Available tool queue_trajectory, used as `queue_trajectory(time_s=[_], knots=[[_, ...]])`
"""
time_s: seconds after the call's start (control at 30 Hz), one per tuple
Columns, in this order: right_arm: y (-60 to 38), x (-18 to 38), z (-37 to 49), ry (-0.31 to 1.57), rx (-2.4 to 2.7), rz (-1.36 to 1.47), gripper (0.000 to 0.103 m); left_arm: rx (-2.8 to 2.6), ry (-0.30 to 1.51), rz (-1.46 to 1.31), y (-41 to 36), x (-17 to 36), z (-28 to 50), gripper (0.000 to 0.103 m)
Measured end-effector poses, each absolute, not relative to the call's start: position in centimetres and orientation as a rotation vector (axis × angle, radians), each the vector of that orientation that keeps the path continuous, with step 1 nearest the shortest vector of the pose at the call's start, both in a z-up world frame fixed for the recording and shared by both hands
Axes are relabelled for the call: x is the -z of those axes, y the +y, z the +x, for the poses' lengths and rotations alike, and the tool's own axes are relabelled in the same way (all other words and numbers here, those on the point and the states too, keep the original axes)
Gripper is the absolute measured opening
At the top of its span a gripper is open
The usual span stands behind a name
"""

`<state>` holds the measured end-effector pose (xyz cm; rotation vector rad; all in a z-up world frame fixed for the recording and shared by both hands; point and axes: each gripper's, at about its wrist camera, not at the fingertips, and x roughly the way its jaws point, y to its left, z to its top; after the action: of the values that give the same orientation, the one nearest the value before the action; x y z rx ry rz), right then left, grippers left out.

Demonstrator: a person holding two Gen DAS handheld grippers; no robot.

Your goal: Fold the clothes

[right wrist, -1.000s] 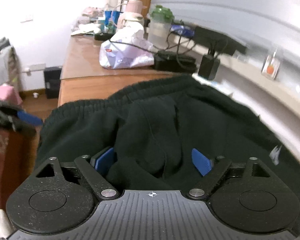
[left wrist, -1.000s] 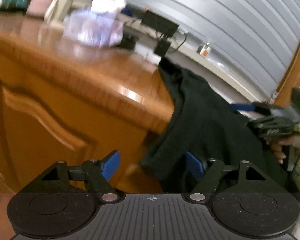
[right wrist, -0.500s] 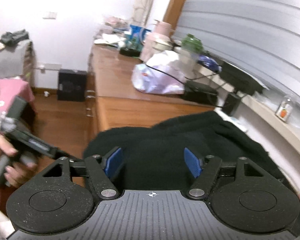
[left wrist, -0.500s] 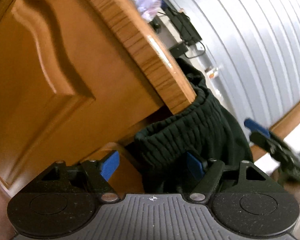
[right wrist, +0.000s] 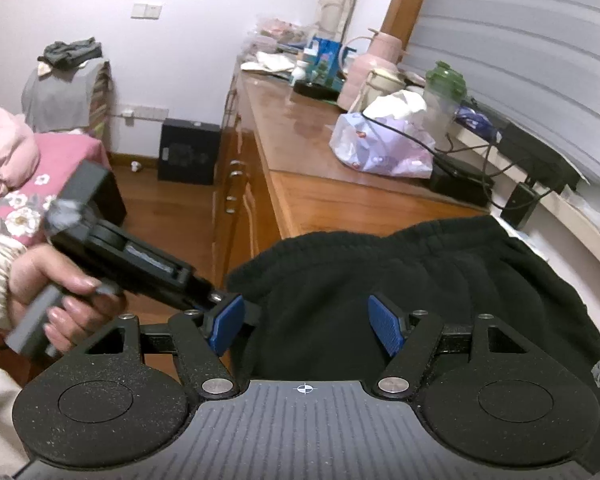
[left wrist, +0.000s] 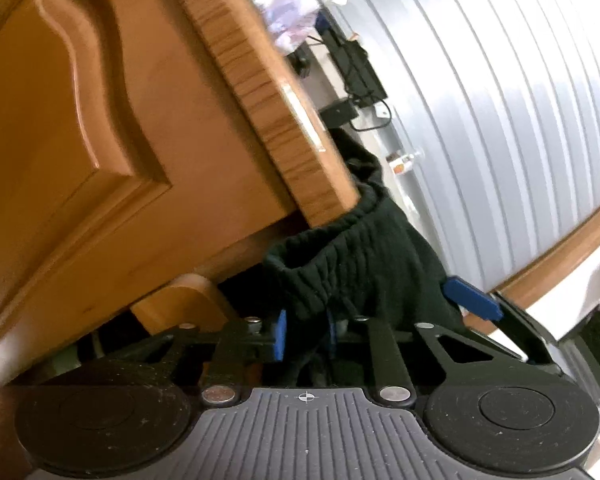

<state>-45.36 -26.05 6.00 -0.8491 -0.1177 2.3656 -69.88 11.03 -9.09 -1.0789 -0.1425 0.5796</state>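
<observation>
Wooden desk (right wrist: 340,196) carries black trousers (right wrist: 400,280) draped over its near corner; right gripper (right wrist: 306,326) spread above the cloth, unclamped; left gripper (left wrist: 303,334) closing, ribbed waistband (left wrist: 320,280) pinched between pads.

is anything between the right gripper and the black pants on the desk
Nothing visible does. The right gripper hangs open just over the black pants, only dark cloth between its pads. The left gripper is closing on the waistband hanging off the wooden desk.

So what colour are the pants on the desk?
Black, plain; the pants show best in the right wrist view.
</observation>
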Motion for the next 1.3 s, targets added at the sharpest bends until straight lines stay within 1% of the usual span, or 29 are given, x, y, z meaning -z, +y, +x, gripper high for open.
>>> queue_trajectory(time_s=[0.27, 0.53, 0.67, 0.73, 0.77, 0.8, 0.87, 0.97, 1.03, 1.1, 1.17, 1.2, 1.3], knots=[[-28.4, -6.1, -45.7, -0.128, -2.423, -0.903, 0.068, -0.592, -0.106, -0.996, 6.9, 2.4, -71.5, 0.018], [-30.3, -5.8, -47.2, -0.098, -2.466, -0.929, 0.069, -0.561, -0.095, -1.016, 7.3, 0.0, -69.0, 0.018], [-30.3, -4.7, -47.9, -0.149, -2.417, -0.934, 0.070, -0.553, -0.109, -1.052, 7.4, -0.6, -68.7, 0.018], [-30.0, -4.2, -48.1, -0.157, -2.412, -0.919, 0.066, -0.563, -0.091, -1.035, 7.3, -1.1, -68.4, 0.018], [-29.7, -4.0, -48.1, -0.148, -2.413, -0.910, 0.050, -0.579, -0.074, -1.023, 7.3, -1.4, -68.3, 0.018], [-29.3, -4.0, -47.9, -0.125, -2.418, -0.903, 0.038, -0.590, -0.060, -1.019, 7.4, -1.5, -68.3, 0.019], [-28.9, -4.6, -47.3, -0.098, -2.442, -0.877, 0.030, -0.585, -0.045, -1.027, 8.0, -1.8, -68.8, 0.020], [-29.0, -6.4, -46.2, -0.104, -2.486, -0.829, 0.027, -0.532, -0.032, -1.001, 9.0, -3.3, -69.4, 0.022], [-29.2, -8.0, -45.7, -0.147, -2.499, -0.812, 0.026, -0.502, -0.008, -0.919, 9.2, -5.1, -69.3, 0.027], [-29.0, -9.3, -45.1, -0.208, -2.486, -0.819, 0.025, -0.505, -0.034, -0.844, 9.3, -7.1, -70.1, 0.027], [-28.3, -10.2, -44.3, -0.230, -2.472, -0.831, 0.025, -0.545, -0.072, -0.818, 9.8, -8.6, -71.2, 0.033], [-27.9, -10.6, -43.9, -0.237, -2.466, -0.838, 0.024, -0.592, -0.062, -0.785, 10.3, -9.3, -71.4, 0.039], [-27.4, -12.1, -43.1, -0.282, -2.469, -0.850, 0.024, -0.747, 0.053, -0.641, 13.2, -10.9, -69.8, 0.040]])
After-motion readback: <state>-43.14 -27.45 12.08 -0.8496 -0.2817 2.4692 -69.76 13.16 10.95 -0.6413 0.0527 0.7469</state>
